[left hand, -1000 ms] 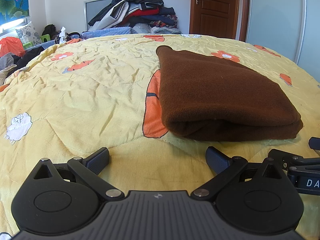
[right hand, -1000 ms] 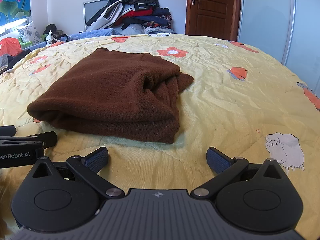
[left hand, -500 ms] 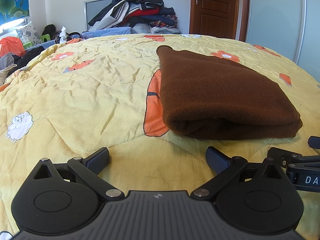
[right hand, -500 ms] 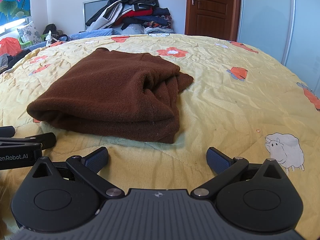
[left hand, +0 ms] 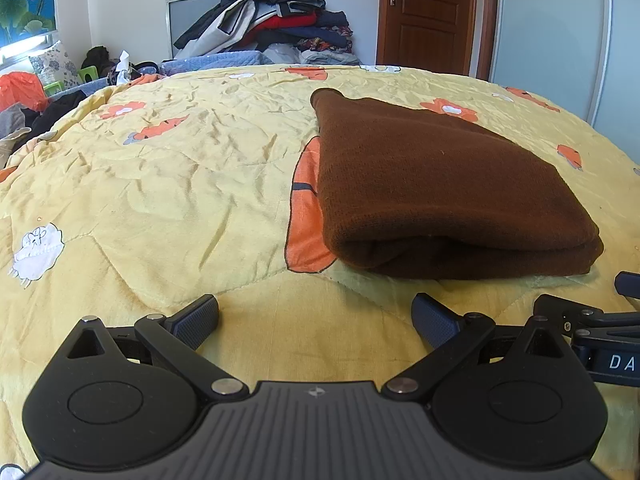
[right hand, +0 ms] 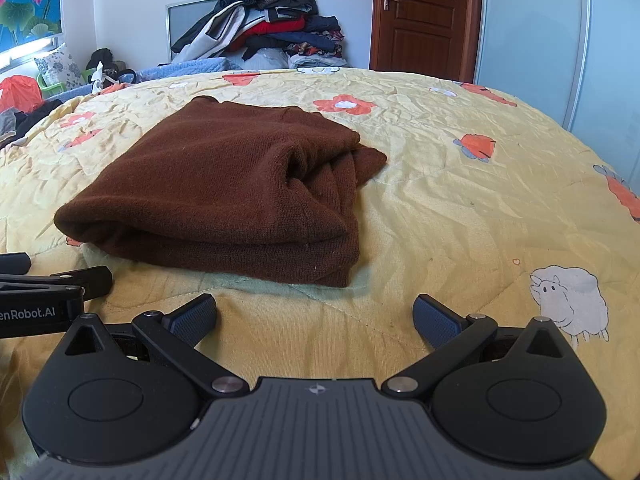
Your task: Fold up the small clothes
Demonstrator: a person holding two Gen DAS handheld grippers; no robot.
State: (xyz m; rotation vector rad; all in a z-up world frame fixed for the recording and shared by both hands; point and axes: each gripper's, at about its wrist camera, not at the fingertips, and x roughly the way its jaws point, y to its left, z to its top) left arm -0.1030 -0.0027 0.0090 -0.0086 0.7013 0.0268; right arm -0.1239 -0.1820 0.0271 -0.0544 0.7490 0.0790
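A brown knit garment lies folded in a thick rectangle on the yellow quilt. It also shows in the right wrist view, with loose folds bunched at its right side. My left gripper is open and empty, just above the quilt in front of the garment's near left corner. My right gripper is open and empty, in front of the garment's near right corner. Each gripper shows at the edge of the other's view.
A pile of clothes is heaped against the far wall. A brown door and a sliding wardrobe stand at the back right. More clutter lies off the bed's left side.
Both grippers have drifted very slightly. The garment lies as before, and both grippers stay open.
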